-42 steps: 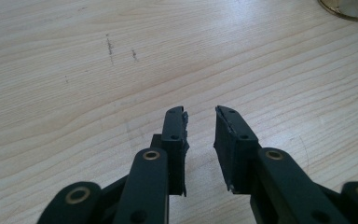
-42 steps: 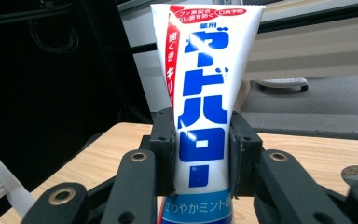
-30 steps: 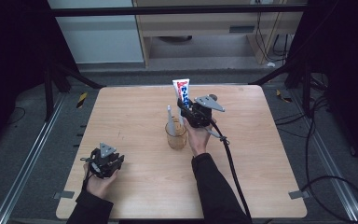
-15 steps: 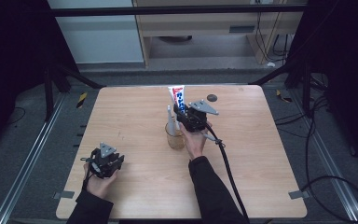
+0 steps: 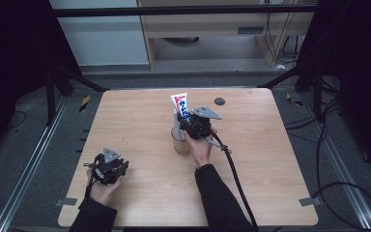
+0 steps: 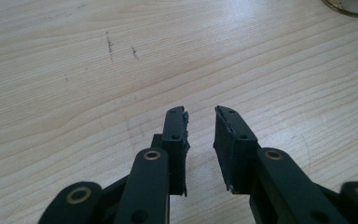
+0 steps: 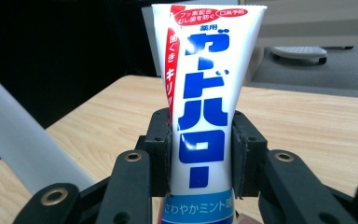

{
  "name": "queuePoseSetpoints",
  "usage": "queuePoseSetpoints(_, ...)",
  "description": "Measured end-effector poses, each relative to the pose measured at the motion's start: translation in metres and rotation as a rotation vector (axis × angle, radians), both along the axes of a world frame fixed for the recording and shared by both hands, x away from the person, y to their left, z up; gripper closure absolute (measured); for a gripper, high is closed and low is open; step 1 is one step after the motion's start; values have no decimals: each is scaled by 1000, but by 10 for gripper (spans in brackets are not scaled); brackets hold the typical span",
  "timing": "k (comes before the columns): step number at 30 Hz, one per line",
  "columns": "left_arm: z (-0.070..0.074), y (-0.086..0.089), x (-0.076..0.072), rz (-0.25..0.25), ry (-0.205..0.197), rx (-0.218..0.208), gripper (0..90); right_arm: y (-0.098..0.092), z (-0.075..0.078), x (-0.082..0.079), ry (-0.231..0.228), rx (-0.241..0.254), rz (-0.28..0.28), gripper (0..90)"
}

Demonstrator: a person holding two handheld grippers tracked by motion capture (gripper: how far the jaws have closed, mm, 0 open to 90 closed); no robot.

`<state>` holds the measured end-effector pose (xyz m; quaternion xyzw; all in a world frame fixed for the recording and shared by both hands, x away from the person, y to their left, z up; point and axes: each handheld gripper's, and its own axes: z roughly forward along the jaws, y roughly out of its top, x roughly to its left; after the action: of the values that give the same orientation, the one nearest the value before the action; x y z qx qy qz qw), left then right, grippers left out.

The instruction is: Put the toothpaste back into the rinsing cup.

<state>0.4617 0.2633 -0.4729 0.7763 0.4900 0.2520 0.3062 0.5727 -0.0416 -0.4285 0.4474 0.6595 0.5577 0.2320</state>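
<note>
R tongs [image 7: 200,154] clamped on 1 toothpaste tube [image 7: 205,93], white w/ blue + red print, held upright, crimped end up, just above 1 clear cup [image 5: 179,143] mid counter [image 5: 125,111]. 1 pale stick-like item [image 5: 176,121] stands in cup, can't tell what. L tongs [image 6: 200,140] narrow gap, holding nothing, low over bare wood near front-left of counter. 1 dark round spot [image 5: 219,101] on counter far side.

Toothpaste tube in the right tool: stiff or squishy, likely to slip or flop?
Probably squishy: the toothpaste tube narrows where the right tool clamps it, so the walls seem to give. Likely not floppy: it stands upright above the jaws, flat crimped end on top. Its glossy printed skin could slide under a light grip, though the pinch looks firm.
</note>
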Motion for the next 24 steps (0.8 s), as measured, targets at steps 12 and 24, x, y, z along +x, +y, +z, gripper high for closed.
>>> queuePoseSetpoints(12, -1, 0, 0, -2, 4, 1, 731, -5, 6, -5, 36, -47, 41, 618)
queuePoseSetpoints(24, -1, -1, 0, 0, 5, 2, 731, -14, 0, -15, 76, -106, 61, 622)
